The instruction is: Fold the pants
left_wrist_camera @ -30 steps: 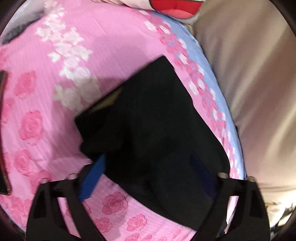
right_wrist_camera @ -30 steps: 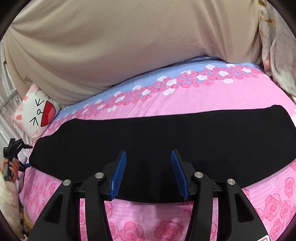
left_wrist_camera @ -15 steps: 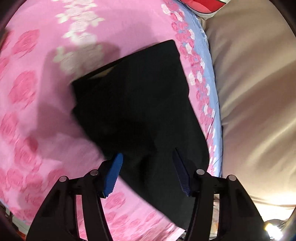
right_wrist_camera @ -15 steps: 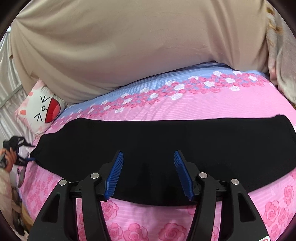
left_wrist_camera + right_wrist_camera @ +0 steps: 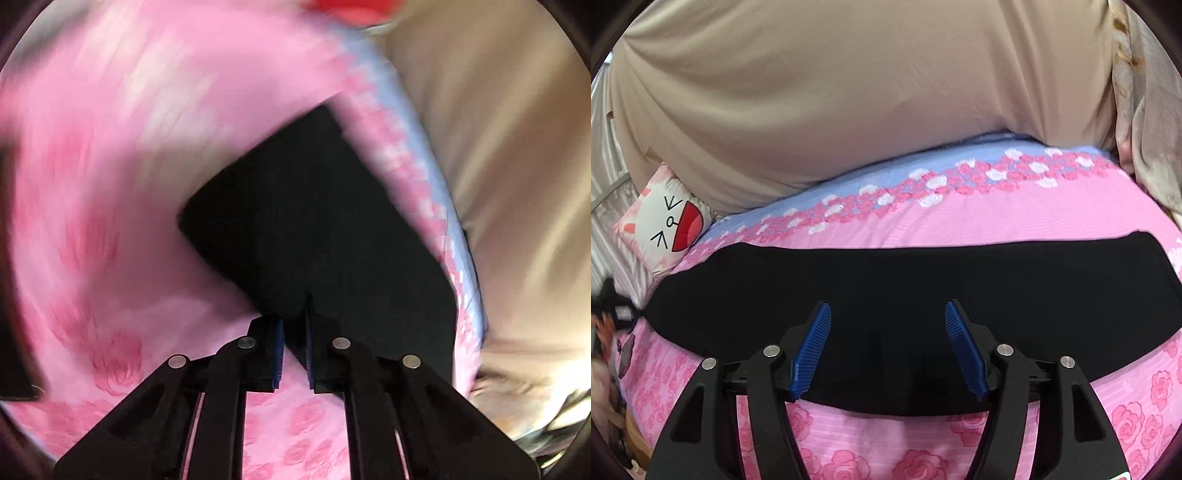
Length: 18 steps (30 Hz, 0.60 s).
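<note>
The black pants (image 5: 923,280) lie flat as a long band across the pink rose bedsheet (image 5: 997,214). My right gripper (image 5: 888,332) is open, its blue pads spread just above the near edge of the pants at mid-length. In the blurred left wrist view one end of the pants (image 5: 317,229) lies ahead. My left gripper (image 5: 294,339) is shut on the near edge of that end, with a thin fold of black cloth between the pads. It also shows small at the far left of the right wrist view (image 5: 613,310).
A beige cloth-covered backdrop (image 5: 849,92) rises behind the bed. A white cartoon pillow (image 5: 665,225) sits at the back left. A blue strip of sheet (image 5: 923,162) runs along the far edge. The bed edge drops off at the left.
My left gripper has closed from wide open onto the edge of the pants' end while swinging fast. My right gripper has opened a little wider and stays over the near edge.
</note>
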Each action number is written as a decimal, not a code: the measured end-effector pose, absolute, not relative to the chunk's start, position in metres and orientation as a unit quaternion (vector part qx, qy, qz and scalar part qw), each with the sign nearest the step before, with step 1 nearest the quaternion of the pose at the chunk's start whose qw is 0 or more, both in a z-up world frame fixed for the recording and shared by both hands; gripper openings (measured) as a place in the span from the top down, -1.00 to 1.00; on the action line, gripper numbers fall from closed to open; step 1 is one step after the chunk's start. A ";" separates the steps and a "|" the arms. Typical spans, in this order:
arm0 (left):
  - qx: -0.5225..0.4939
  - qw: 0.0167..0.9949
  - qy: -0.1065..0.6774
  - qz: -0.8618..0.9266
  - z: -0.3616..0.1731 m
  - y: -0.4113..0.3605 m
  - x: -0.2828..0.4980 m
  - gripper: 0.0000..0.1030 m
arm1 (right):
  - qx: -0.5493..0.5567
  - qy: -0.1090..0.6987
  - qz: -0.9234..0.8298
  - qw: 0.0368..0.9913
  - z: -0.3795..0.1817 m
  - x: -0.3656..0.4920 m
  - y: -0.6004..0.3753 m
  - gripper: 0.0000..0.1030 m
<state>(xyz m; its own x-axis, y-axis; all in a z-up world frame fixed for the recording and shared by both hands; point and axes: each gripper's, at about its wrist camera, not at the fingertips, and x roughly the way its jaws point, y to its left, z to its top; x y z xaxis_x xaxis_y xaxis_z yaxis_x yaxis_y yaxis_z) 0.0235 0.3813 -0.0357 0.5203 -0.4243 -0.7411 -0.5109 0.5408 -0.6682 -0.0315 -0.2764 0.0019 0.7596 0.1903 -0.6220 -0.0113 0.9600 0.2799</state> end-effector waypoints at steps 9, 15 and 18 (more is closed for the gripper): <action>-0.285 0.861 0.380 0.182 0.063 0.350 -0.010 0.11 | 0.097 0.351 0.038 0.931 0.003 -0.035 -0.281 -0.27; -0.196 0.896 0.332 0.220 0.103 0.312 0.014 -0.29 | 0.101 0.338 -0.012 0.936 0.005 -0.039 -0.312 -0.26; -0.178 0.890 0.382 0.172 0.073 0.279 0.055 -0.44 | 0.102 0.342 -0.084 0.931 0.006 -0.041 -0.355 -0.26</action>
<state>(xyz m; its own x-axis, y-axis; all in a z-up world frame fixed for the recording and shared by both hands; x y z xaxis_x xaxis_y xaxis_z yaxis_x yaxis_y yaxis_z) 0.0548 0.2792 0.0729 0.6485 0.1695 -0.7421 -0.4420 0.8776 -0.1858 -0.0413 -0.3551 0.0057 0.7527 -0.0857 -0.6528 0.2252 0.9652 0.1331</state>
